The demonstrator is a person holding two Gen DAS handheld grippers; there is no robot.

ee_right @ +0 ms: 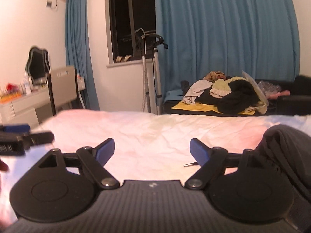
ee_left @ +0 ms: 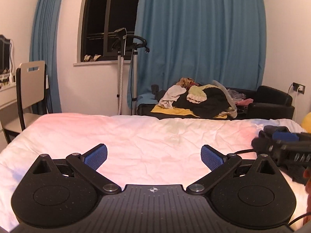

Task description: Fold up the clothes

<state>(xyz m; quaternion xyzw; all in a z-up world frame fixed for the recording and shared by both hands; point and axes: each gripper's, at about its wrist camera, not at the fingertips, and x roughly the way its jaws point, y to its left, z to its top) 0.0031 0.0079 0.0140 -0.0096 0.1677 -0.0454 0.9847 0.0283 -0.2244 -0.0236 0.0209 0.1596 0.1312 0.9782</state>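
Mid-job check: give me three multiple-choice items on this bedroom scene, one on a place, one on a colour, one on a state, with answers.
1. Where is the heap of clothes?
A. on the chair
B. on the dark sofa past the bed
C. on the windowsill

2. What colour are the curtains?
A. blue
B. red
C. white

3. How do the left gripper's jaws stand?
A. shut on a shirt
B. shut on nothing
C. open, holding nothing

Answers:
1 B: the heap of clothes lies on the dark sofa, beyond the bed.
2 A: the curtains are blue.
3 C: the left gripper shows its pads wide apart with only bedsheet between; the right gripper is open too.
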